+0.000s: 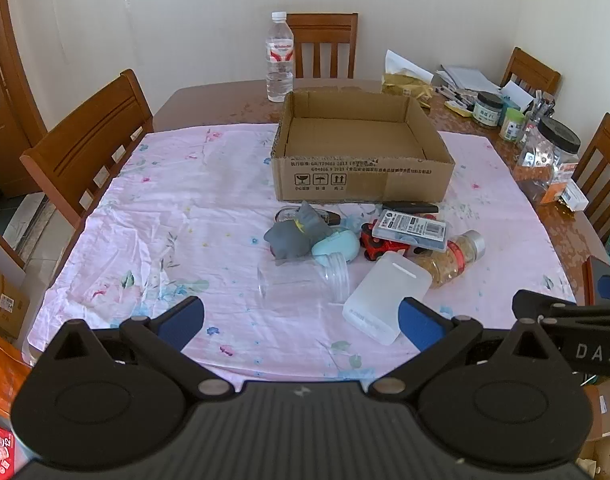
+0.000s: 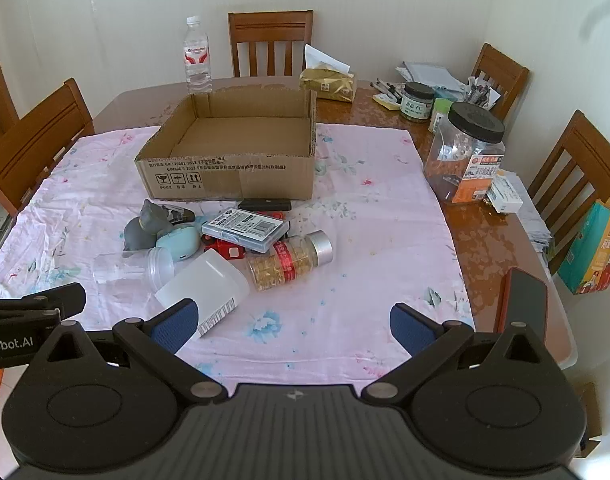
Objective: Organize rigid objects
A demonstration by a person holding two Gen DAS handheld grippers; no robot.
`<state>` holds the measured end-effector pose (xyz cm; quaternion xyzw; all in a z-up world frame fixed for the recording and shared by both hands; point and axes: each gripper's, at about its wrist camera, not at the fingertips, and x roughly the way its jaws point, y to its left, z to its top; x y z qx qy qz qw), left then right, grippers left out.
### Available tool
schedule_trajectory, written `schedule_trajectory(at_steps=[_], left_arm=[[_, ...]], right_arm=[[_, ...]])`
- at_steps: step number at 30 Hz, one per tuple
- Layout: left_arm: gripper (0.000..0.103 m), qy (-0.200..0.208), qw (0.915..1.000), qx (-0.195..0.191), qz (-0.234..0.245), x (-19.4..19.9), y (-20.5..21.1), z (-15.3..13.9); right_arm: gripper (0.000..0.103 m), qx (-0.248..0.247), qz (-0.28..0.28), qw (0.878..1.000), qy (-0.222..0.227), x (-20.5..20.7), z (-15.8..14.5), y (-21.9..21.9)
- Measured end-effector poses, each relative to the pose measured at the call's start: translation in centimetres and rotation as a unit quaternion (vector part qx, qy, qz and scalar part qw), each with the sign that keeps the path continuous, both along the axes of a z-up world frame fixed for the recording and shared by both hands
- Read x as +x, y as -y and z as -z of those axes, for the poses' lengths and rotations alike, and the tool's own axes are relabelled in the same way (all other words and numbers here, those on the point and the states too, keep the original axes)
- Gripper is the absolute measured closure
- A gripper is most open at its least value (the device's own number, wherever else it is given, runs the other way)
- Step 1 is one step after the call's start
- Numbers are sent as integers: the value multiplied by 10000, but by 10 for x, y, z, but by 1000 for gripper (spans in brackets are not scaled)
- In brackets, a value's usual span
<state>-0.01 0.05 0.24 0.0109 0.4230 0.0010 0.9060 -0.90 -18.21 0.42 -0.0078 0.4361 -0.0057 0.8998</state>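
An empty cardboard box point(image 1: 361, 168) point(image 2: 229, 180) stands on the pink cloth. In front of it lies a pile: a grey toy cat point(image 1: 297, 232) point(image 2: 147, 226), a pale blue case point(image 1: 339, 244) point(image 2: 181, 242), a red toy car point(image 1: 379, 246) point(image 2: 229, 250), a flat clear case point(image 1: 411, 230) point(image 2: 245, 230), a jar of golden capsules point(image 1: 451, 258) point(image 2: 289, 260), a clear jar on its side point(image 1: 305, 280) point(image 2: 133, 266), a white frosted container point(image 1: 385, 300) point(image 2: 205, 288) and a black bar point(image 1: 411, 208) point(image 2: 265, 203). My left gripper point(image 1: 301, 322) and right gripper point(image 2: 293, 322) hover open near the table's front edge, holding nothing.
A water bottle point(image 1: 280, 60) point(image 2: 197, 58) stands behind the box. Jars, pens and papers crowd the table's right side, with a big black-lidded jar point(image 2: 465, 152) point(image 1: 549, 156) nearest. A phone point(image 2: 525, 304) lies at the right edge. Wooden chairs point(image 1: 93, 140) ring the table.
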Motion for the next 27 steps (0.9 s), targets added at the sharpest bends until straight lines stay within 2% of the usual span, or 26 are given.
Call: schedule_trajectory(at_steps=[27], left_arm=[[0, 30, 10000, -1, -4, 3, 4, -5]], right_arm=[[0, -9, -74, 10000, 48, 8, -4, 1]])
